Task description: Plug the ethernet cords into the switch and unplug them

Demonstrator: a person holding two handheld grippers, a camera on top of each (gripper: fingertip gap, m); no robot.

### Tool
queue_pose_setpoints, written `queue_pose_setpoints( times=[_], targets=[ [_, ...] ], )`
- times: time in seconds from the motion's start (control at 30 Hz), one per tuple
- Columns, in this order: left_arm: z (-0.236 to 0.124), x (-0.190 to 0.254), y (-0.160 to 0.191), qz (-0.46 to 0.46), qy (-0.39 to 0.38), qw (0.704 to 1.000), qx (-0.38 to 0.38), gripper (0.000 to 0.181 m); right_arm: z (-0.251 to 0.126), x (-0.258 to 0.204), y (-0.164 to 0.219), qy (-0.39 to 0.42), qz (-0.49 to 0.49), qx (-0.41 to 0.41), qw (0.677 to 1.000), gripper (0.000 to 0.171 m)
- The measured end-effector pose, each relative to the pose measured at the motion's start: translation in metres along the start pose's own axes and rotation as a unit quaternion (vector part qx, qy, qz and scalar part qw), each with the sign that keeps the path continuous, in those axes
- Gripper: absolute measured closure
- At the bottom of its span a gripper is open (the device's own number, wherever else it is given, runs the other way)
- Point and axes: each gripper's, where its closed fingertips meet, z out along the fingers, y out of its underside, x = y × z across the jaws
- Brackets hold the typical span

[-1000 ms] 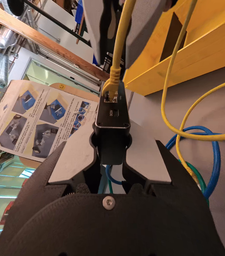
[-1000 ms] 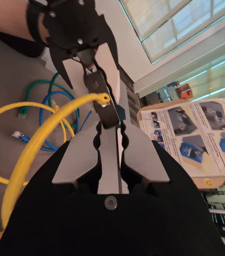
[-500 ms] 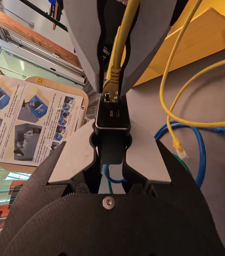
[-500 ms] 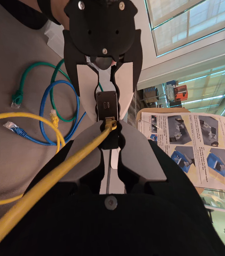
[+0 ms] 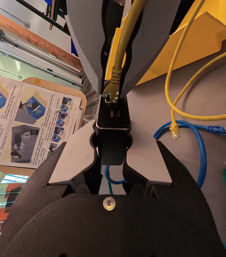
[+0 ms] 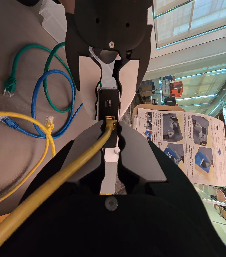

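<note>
On the grey table (image 5: pixel 193 97) the loose blue cord (image 6: pixel 51 105) and green cord (image 6: pixel 49 66) lie coiled to one side, with the free end of the yellow cord (image 5: pixel 174 132) resting among them, all well apart from my tools. My left gripper (image 5: pixel 113 139) has its jaws clamped on the black switch (image 5: pixel 113 125), holding it off the table with its ports facing my right gripper (image 6: pixel 110 125). A second ago that gripper stood back from the switch with the yellow plug (image 6: pixel 110 122) already at the port; now its jaws, slightly apart, straddle the plug's boot right at the port face. I judge I'm either pressing it home or about to pinch the boot. I cannot tell whether the latch has clicked.
</note>
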Motion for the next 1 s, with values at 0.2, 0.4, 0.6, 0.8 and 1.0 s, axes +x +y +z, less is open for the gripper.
queue_pose_setpoints(
  times=[0.2,0.4,0.6,0.8,1.0],
  targets=[
    [0.0,0.002,0.003,0.004,0.006,1.0,-0.007,0.145,0.003,-0.003,0.0,-0.004,0.0,-0.001,1.0,0.157],
    [0.001,-0.008,-0.005,0.015,-0.06,0.998,0.029,0.144,-0.001,0.003,-0.001,0.001,0.012,-0.011,1.0,0.156],
    [0.013,-0.006,0.002,0.022,-0.064,0.998,-0.008,0.145,0.006,-0.003,0.005,-0.012,0.02,-0.022,0.999,0.157],
    [0.022,0.003,0.006,0.061,-0.055,0.996,-0.036,0.144,0.006,-0.019,0.016,-0.062,0.054,-0.051,0.995,0.157],
    [0.031,0.013,0.011,0.047,-0.02,0.998,-0.04,0.142,0.008,-0.03,0.023,-0.098,0.08,-0.058,0.99,0.157]
  ],
)
